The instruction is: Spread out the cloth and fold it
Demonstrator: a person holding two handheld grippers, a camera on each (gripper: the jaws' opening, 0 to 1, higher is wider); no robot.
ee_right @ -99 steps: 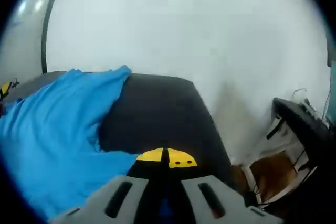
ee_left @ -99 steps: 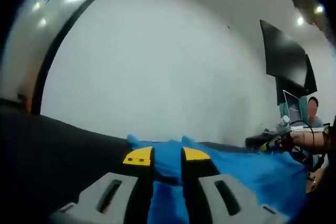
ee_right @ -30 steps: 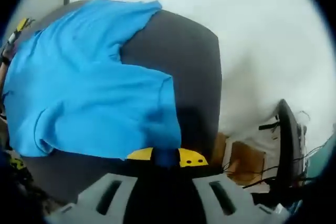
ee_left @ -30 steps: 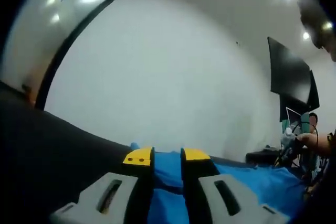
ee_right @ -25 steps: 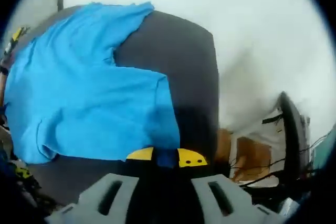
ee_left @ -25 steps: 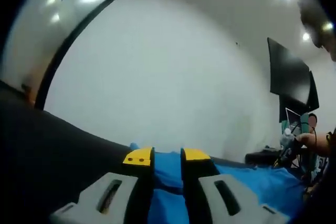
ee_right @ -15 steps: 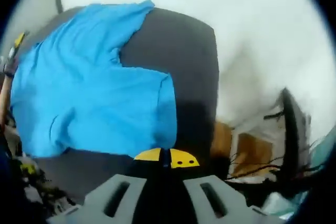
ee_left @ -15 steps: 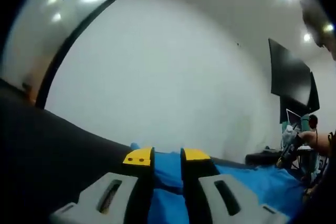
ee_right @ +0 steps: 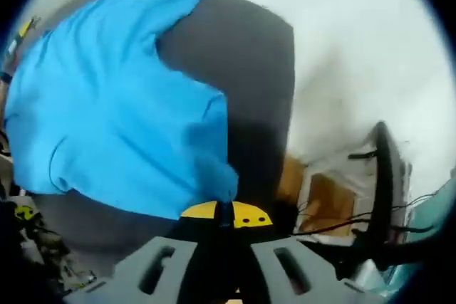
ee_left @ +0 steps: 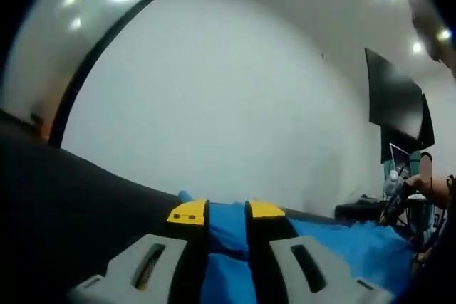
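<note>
Left gripper [ee_left: 226, 211]: yellow-tipped jaws stand narrow, with a fold of the blue cloth [ee_left: 342, 243] pinched between them; cloth fills the gap and runs on past the tips. Held low, just above the dark table [ee_left: 78, 204].

Right gripper [ee_right: 223, 213]: jaws closed together on a corner of the cloth [ee_right: 107, 105]; a narrow blue tongue runs down into the tips. This gripper sits higher, looking down over the table [ee_right: 249, 62].

Cloth, right gripper view: spread over most of the table, wide sheet from the tips up to the far edge, wrinkled, one corner reaching the table's far rim near the white wall [ee_right: 356, 33]. A bare dark strip of table lies on the right side of the cloth. Left gripper view: cloth stretches from the jaws toward the right, lying low on the table.

Surroundings, left gripper view: white wall [ee_left: 214, 105] ahead, a dark screen [ee_left: 392, 105] mounted at upper right, ceiling lights above, a hand [ee_left: 426, 183] at the right edge beside clutter too small to tell apart. Right gripper view: a brown box [ee_right: 328, 204] and black cables [ee_right: 377, 176] beyond the table's right edge; small clutter at lower left, unclear.
</note>
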